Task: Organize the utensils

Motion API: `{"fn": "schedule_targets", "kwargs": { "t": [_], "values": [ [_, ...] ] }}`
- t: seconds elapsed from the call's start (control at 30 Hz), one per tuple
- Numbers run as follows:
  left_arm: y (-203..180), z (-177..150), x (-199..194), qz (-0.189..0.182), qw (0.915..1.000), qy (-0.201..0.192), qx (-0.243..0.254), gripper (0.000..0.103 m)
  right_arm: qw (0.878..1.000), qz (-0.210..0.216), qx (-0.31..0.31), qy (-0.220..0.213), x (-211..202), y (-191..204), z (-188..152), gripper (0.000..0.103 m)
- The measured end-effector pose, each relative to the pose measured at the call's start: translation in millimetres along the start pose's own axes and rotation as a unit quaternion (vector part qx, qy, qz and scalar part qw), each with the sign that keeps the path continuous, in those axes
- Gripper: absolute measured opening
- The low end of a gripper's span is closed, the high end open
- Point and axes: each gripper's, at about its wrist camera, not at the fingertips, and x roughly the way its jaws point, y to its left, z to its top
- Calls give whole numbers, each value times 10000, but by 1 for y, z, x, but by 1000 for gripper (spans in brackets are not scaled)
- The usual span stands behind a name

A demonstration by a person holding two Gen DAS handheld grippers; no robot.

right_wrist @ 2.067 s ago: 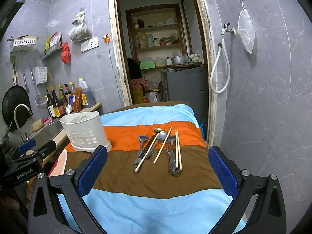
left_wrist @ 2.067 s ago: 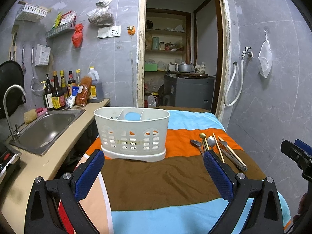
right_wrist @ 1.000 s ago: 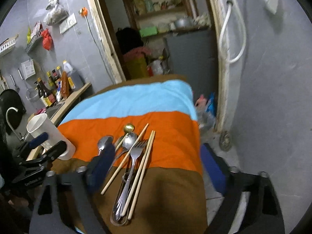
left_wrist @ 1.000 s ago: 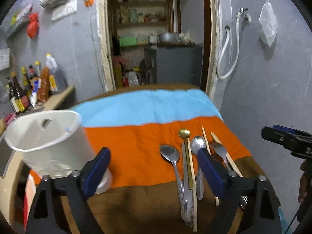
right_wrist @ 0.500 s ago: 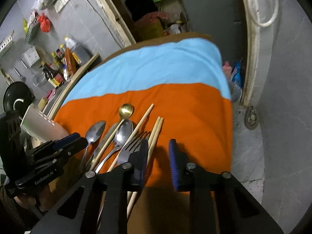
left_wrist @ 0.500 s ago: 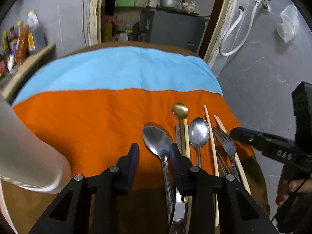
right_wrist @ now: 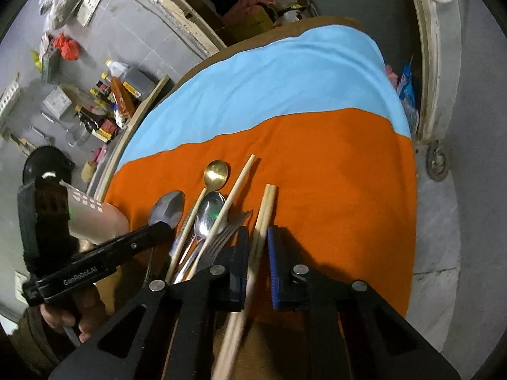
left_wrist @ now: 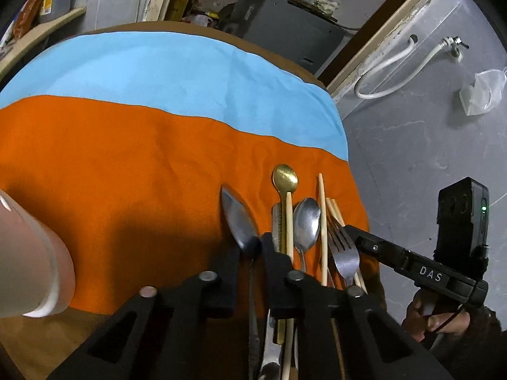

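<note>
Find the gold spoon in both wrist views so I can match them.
Left wrist: gold spoon, right of centre on the orange stripe, bowl pointing away.
Right wrist: gold spoon, left of centre on the orange stripe.
Shared landmark: the long single chopstick just right of it.

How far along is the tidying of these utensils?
Barely begun. Nothing looks put away: everything lies on the cloth. Jaws just closed: left gripper on the silver spoon, right gripper on the chopsticks. Remaining: carrying all into the white holder.
</note>
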Motion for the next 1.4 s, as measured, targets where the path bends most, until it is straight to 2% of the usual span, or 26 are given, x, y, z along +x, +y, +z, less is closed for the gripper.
{"fn": "schedule_targets", "kwargs": {
  "t": [0.2,0.43,0.6,0.77,0.97,1.17,1.4],
  "values": [
    [-7,-1,-11,34,10000,-66,7,4,9993,237,290,-89,-4,0,-7,5],
    [-13,-10,-47,-75,9985,-461,279,3,9979,333,377,-403,-27,11,-19,5],
    [-16,-14,-65,-245,9967,-573,514,3,9975,197,487,-482,-35,17,-28,5],
    [-5,-23,-79,-487,9961,-502,538,3,9970,109,665,-375,-31,30,-41,5],
    [9,-32,-97,-603,9952,-484,607,3,9960,-62,743,-493,-30,53,-62,5],
    [16,-37,-128,-763,9904,-640,964,3,9949,-266,588,-777,-44,82,-75,4],
    [35,-38,-141,-855,9889,-603,1054,3,9944,-355,724,-690,-32,95,-83,5]
  ]
}}
